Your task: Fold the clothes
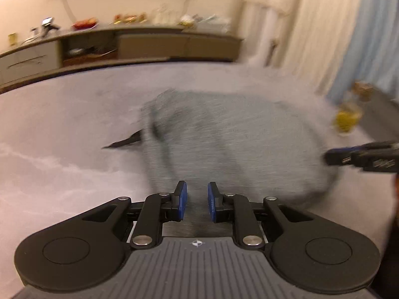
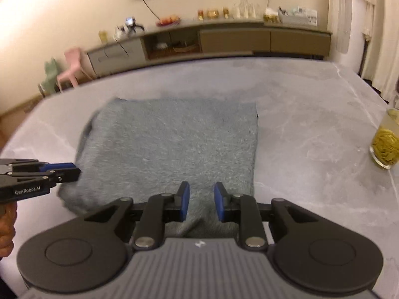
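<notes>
A grey fuzzy garment [image 2: 169,144] lies folded into a rough square on the pale marbled table [image 2: 311,129]. My right gripper [image 2: 202,201] hovers over its near edge, blue pads apart, with fabric under the gap but none pinched. My left gripper [image 1: 197,199] is over the garment [image 1: 237,144] near its front left edge, also open with a clear gap; that view is motion-blurred. Each gripper shows in the other's view: the left gripper [image 2: 74,172] at the garment's left side, the right gripper [image 1: 330,158] at its right side. A dark pointed strip [image 1: 124,142] sticks out at the garment's left.
A glass with yellow-green contents [image 2: 385,144] stands near the table's right edge, close to the garment's right side [image 1: 346,119]. A long low cabinet [image 2: 224,42] with small items runs behind the table. A pink chair [image 2: 72,67] is at the back left.
</notes>
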Demonstrator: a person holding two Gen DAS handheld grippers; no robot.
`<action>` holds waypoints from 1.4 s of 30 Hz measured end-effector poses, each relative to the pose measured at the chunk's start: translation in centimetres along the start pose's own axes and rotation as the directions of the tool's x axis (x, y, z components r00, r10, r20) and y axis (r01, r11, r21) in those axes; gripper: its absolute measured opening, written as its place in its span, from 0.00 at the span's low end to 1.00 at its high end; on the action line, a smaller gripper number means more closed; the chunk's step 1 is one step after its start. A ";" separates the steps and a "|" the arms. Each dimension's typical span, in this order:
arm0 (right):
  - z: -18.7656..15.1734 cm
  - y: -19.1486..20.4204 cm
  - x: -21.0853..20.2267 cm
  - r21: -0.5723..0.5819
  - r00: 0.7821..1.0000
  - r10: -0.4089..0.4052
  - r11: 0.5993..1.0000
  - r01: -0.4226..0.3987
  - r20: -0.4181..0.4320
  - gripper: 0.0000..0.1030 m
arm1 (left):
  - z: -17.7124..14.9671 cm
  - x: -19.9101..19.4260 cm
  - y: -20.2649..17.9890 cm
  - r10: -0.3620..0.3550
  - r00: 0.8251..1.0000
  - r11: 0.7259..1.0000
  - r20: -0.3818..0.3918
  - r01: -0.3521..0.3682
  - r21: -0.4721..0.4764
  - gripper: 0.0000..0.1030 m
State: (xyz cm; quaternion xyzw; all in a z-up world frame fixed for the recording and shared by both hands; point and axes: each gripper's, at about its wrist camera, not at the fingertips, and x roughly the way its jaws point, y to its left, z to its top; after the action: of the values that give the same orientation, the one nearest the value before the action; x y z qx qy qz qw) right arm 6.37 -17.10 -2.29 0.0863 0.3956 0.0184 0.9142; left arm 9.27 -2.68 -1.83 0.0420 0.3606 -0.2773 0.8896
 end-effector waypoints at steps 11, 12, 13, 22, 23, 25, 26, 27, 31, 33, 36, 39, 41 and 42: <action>8.2 0.5 10.9 -0.187 0.996 -0.014 0.982 -0.003 -0.093 0.20 | 3.9 6.1 3.1 0.181 0.983 0.983 -0.028 -0.180 0.035 0.34; 9.4 0.2 12.0 -0.183 0.997 0.009 0.983 -0.024 -0.081 0.19 | 5.0 7.0 4.6 0.205 0.978 0.979 -0.031 -0.205 -0.002 0.35; 10.1 -0.1 12.9 -0.169 0.997 0.037 0.984 -0.047 -0.060 0.18 | 5.8 7.5 5.6 0.206 0.978 0.978 -0.041 -0.207 -0.021 0.37; 15.1 -4.9 11.1 -0.074 0.997 0.051 0.996 -0.046 0.065 0.23 | 13.4 2.1 12.6 0.233 0.962 0.953 0.145 -0.196 -0.232 0.40; 15.4 -5.0 10.8 -0.077 0.994 0.058 0.996 -0.051 0.095 0.26 | 14.3 2.7 13.1 0.254 0.956 0.946 0.148 -0.213 -0.246 0.40; 15.7 -5.1 11.3 -0.092 0.989 0.071 0.994 -0.059 0.130 0.26 | 15.5 5.7 13.0 0.268 0.956 0.945 0.115 -0.239 -0.222 0.40; 15.6 -5.1 12.0 -0.102 0.988 0.078 0.993 -0.064 0.134 0.26 | 16.1 7.3 12.9 0.275 0.956 0.945 0.098 -0.251 -0.209 0.40; 15.2 -5.2 13.0 -0.114 0.991 0.085 0.991 -0.073 0.107 0.26 | 16.1 9.6 12.5 0.286 0.956 0.947 0.063 -0.272 -0.172 0.40; 13.7 -5.8 15.7 -0.101 0.998 0.059 0.993 -0.060 -0.016 0.29 | 14.3 14.3 12.7 0.374 0.925 0.910 -0.067 -0.380 -0.166 0.39; 14.4 -7.8 15.7 0.012 0.995 0.095 0.995 -0.094 -0.036 0.35 | 13.9 14.1 13.1 0.387 0.919 0.898 -0.072 -0.393 -0.196 0.37; 15.5 -9.0 13.6 0.065 0.996 0.089 0.994 -0.090 0.012 0.33 | 13.4 9.5 12.7 0.392 0.919 0.884 0.035 -0.366 -0.290 0.37; 15.7 -8.6 11.4 0.048 0.989 0.134 0.989 -0.137 0.059 0.33 | 12.3 5.5 9.8 0.355 0.924 0.914 0.145 -0.309 -0.264 0.37; 15.2 -7.5 11.6 0.002 0.985 0.171 0.985 -0.171 0.038 0.33 | 10.9 5.4 7.3 0.272 0.954 0.948 0.125 -0.243 -0.205 0.37; 14.9 -6.9 12.0 -0.022 0.983 0.184 0.983 -0.184 0.020 0.33 | 10.1 5.9 6.3 0.236 0.967 0.960 0.094 -0.217 -0.177 0.37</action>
State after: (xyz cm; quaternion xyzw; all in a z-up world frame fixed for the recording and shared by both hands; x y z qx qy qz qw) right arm 25.19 -24.81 -2.04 0.1135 0.3755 0.1058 0.9137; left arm 22.24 -2.92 0.91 -0.0070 0.3235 -0.1446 0.9351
